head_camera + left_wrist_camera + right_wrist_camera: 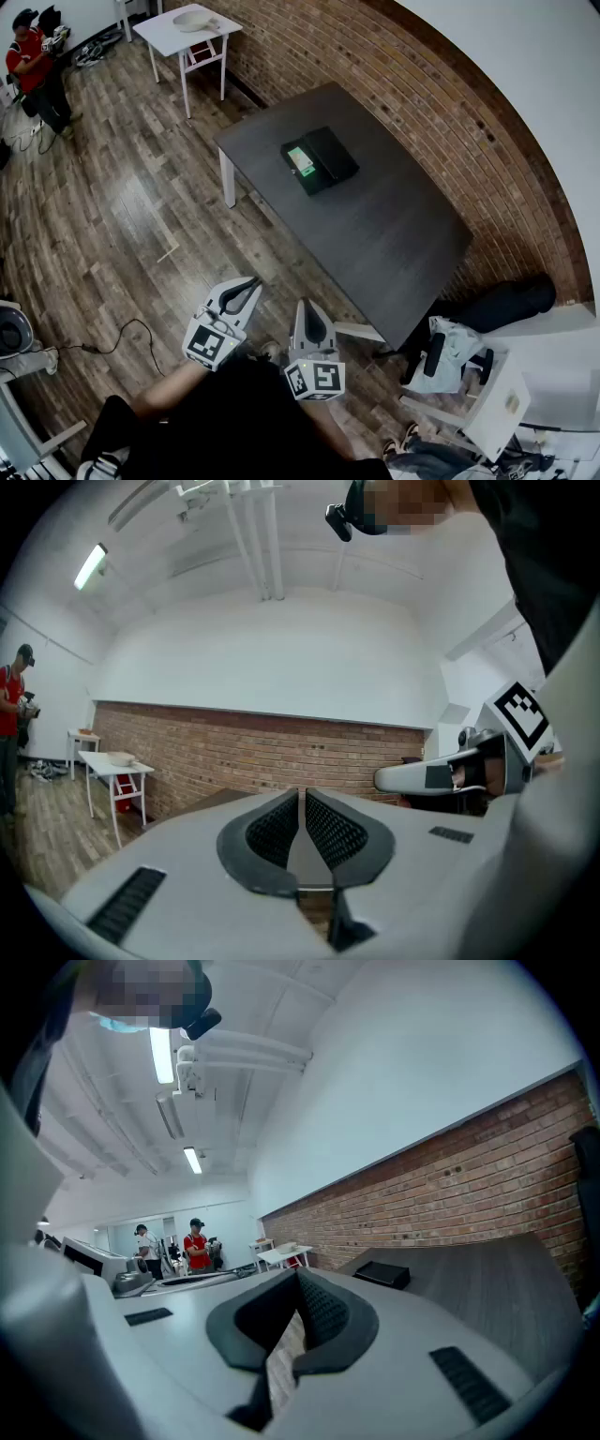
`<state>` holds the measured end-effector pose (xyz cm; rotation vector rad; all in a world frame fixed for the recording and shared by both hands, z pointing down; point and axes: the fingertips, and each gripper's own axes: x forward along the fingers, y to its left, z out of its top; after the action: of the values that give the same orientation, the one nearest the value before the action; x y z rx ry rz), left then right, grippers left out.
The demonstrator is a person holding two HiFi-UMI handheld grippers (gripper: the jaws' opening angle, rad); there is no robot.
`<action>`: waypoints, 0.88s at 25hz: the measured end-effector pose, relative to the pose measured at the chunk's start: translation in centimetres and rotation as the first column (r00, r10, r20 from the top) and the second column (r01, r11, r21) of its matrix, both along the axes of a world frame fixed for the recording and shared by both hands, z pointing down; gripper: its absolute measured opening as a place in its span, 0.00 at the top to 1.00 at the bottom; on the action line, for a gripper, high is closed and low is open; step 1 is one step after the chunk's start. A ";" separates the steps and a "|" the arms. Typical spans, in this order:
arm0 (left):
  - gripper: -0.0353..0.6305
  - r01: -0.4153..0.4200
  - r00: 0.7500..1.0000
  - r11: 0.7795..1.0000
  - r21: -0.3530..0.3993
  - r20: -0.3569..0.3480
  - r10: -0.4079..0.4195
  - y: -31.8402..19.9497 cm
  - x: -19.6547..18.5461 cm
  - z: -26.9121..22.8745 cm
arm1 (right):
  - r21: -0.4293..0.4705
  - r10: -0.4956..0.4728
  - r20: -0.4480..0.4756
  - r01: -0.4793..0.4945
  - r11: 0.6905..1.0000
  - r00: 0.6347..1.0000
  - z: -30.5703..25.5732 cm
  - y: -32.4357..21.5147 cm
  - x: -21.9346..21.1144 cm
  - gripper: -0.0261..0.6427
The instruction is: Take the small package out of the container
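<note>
Okay, both grippers are up in front of the person, side by side over the wooden floor (112, 206) and short of the dark table (375, 225). The left gripper (251, 283) has its jaws pressed together at the tips, ribbed pads meeting, nothing between them; its own view confirms that, with the left gripper (302, 794) pointing at the brick wall (281, 747). The right gripper (307, 307) sits just beside it, angled toward the table. Its own view shows the right gripper (298, 1277) closed at the tips too, only a sliver of floor visible lower down behind the pads, and nothing held.

Over on the table, well apart from both grippers, lies the black container (336, 155), lid open, on the half of the tabletop farther from the person. The small package (301, 160), pale with a green face, rests inside its left half. From the right gripper view the container (380, 1274) shows as a low dark box on the tabletop.

Farther back, a small white table (187, 33) stands by the wall, and a person in red (33, 61) stands at the far left.
</note>
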<state>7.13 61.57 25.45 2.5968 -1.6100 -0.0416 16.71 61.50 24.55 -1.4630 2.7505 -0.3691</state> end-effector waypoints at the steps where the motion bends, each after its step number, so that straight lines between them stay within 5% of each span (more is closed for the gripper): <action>1: 0.87 0.000 1.000 1.000 0.000 0.001 0.000 0.2 0.0 0.0 | 0.000 -0.001 -0.001 0.001 1.000 1.000 0.0 0.1 -0.1 0.93; 22: 0.87 -0.008 1.000 1.000 0.015 0.005 0.008 0.4 -1.5 -0.3 | 0.014 0.014 0.028 -0.014 1.000 1.000 -0.6 0.4 -1.4 0.92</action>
<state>5.64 61.92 25.17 2.6171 -1.6066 -0.0472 15.26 61.92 23.94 -1.4618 2.7143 -0.3665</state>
